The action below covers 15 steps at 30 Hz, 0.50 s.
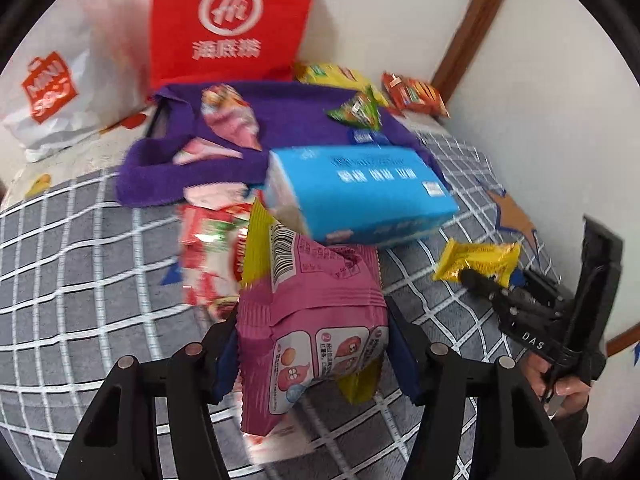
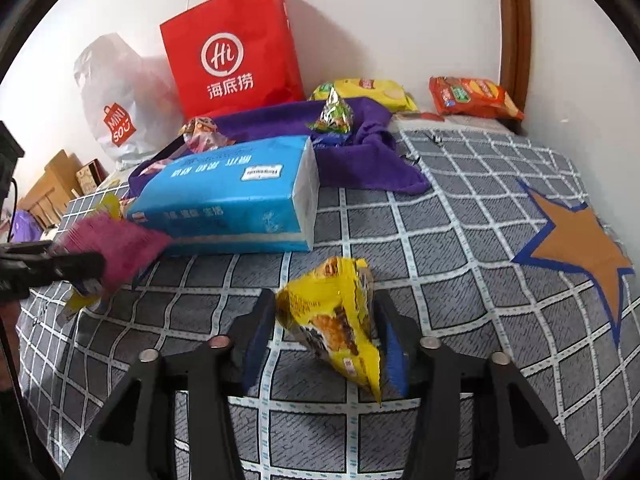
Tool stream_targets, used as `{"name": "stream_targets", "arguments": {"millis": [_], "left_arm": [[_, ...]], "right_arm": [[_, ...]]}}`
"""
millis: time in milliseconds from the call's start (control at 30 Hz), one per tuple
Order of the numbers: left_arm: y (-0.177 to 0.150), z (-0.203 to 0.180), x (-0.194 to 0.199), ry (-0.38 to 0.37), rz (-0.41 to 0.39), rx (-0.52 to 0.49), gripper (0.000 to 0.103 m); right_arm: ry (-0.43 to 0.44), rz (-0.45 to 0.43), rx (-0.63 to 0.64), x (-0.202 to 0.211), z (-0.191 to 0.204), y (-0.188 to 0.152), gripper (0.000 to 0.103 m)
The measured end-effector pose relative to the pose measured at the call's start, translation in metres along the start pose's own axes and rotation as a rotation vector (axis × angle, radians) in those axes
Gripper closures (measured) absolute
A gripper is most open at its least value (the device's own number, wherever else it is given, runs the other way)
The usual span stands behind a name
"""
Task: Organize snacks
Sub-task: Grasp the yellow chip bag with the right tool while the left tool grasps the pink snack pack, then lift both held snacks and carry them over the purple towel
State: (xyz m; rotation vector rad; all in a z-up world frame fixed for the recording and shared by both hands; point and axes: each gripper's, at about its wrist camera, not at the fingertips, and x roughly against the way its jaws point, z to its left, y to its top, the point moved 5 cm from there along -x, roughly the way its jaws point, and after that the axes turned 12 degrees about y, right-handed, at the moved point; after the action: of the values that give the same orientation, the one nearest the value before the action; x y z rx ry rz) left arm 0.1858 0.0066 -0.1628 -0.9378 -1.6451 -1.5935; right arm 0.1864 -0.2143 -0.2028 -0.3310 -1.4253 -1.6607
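My left gripper (image 1: 310, 316) is shut on a pink snack packet (image 1: 316, 312) with yellow ends, holding it just above the checked bedspread (image 1: 80, 280). The right wrist view shows that same packet (image 2: 116, 248) at the far left, in the left gripper (image 2: 80, 264). A small yellow snack packet (image 2: 332, 316) stands tilted between the fingers of my right gripper (image 2: 324, 298), whose jaws are open and slack around it. In the left wrist view this yellow packet (image 1: 480, 258) lies on the bedspread at the right gripper's (image 1: 480, 280) tips. A purple cloth (image 2: 360, 160) holds several snacks.
A blue tissue box (image 2: 224, 196) lies mid-bed in front of the purple cloth (image 1: 300, 120). Red-and-white packets (image 1: 208, 248) lie beside it. A red paper bag (image 2: 232, 68) and a white plastic bag (image 2: 116, 92) stand against the wall. A yellow pack (image 2: 368, 90) and an orange pack (image 2: 472, 96) lie far right.
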Motion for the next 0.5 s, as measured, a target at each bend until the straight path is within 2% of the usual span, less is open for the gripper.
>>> {"name": "stream_targets", "arguments": {"millis": [200, 500], "left_arm": [[-0.006, 0.033, 0.002, 0.007, 0.007, 0.075, 0.043], [-0.013, 0.032, -0.005, -0.04, -0.035, 0.083, 0.041]], "right_arm": [[0.024, 0.015, -0.054, -0.006, -0.006, 0.0, 0.047], [0.068, 0.018, -0.098, -0.011, -0.009, 0.001, 0.055]]}}
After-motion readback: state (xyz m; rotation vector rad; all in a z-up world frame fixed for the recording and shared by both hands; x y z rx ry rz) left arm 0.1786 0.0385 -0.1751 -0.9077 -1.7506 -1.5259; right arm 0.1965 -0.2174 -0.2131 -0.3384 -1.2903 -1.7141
